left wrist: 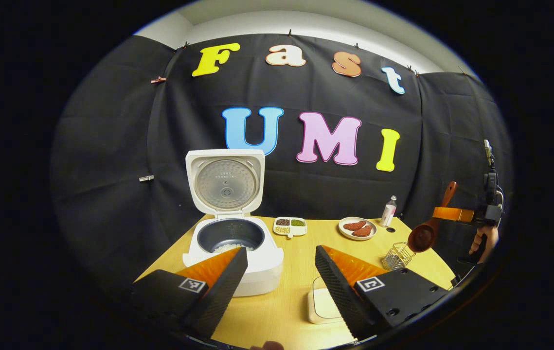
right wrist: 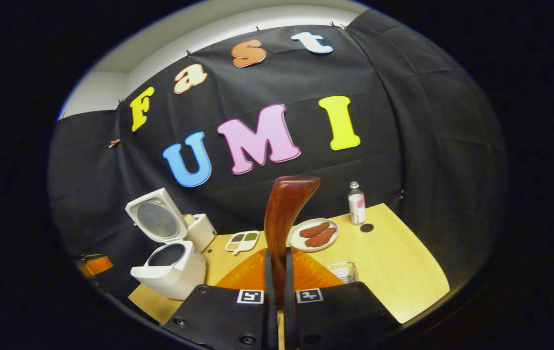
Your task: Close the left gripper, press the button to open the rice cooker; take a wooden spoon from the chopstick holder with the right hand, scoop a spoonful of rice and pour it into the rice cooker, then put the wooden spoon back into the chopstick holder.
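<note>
The desk [left wrist: 301, 291] carried the rice cooker [left wrist: 230, 243], its lid already up and some rice lying in the pot, so scooping and pouring looked done. The left hand-held gripper [left wrist: 281, 287] hung wide open and empty. The right hand-held gripper [right wrist: 277, 272] clamped the wooden spoon [right wrist: 284, 214] just above the wire chopstick holder [left wrist: 397, 256]; returning it remained.

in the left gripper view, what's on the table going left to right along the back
rice cooker with its lid up → divided dish of grains → plate of sausages → small bottle → wire chopstick holder, nearer than the rest → wooden spoon held in the air by the right gripper
</note>
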`<state>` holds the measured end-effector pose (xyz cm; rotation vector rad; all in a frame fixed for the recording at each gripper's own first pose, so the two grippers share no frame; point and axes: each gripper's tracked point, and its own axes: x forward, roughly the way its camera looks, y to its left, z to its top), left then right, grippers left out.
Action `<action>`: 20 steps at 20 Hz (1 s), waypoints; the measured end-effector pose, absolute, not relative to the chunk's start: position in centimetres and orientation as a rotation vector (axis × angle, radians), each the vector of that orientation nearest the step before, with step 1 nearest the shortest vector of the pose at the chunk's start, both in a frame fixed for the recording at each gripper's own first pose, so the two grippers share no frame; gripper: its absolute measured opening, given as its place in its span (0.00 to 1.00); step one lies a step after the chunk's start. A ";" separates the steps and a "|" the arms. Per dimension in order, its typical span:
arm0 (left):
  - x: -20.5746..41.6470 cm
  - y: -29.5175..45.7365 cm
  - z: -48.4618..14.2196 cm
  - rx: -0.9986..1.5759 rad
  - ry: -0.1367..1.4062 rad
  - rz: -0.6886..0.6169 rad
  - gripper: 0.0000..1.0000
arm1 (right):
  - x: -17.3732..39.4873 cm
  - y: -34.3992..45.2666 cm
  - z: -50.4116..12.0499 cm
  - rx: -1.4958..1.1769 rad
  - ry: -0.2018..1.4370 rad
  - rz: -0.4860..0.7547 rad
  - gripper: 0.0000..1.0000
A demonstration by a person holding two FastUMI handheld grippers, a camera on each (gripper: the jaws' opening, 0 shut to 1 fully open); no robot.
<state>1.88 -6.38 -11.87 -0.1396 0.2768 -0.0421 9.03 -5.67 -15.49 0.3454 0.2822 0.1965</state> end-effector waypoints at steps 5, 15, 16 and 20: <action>1.7 -3.8 -11.8 -0.138 0.255 -0.075 0.98 | 7.0 3.0 -18.3 0.217 0.352 0.273 0.10; 1.5 -2.2 -12.5 -0.132 0.272 -0.105 0.98 | 5.6 7.3 -28.3 -0.107 0.518 0.289 0.10; 1.4 -2.2 -12.6 -0.131 0.273 -0.107 0.98 | 5.7 7.3 -29.1 -0.140 0.532 0.286 0.10; 1.1 -2.2 -12.2 -0.138 0.265 -0.120 0.98 | 5.1 7.8 -32.1 -0.217 0.612 0.284 0.10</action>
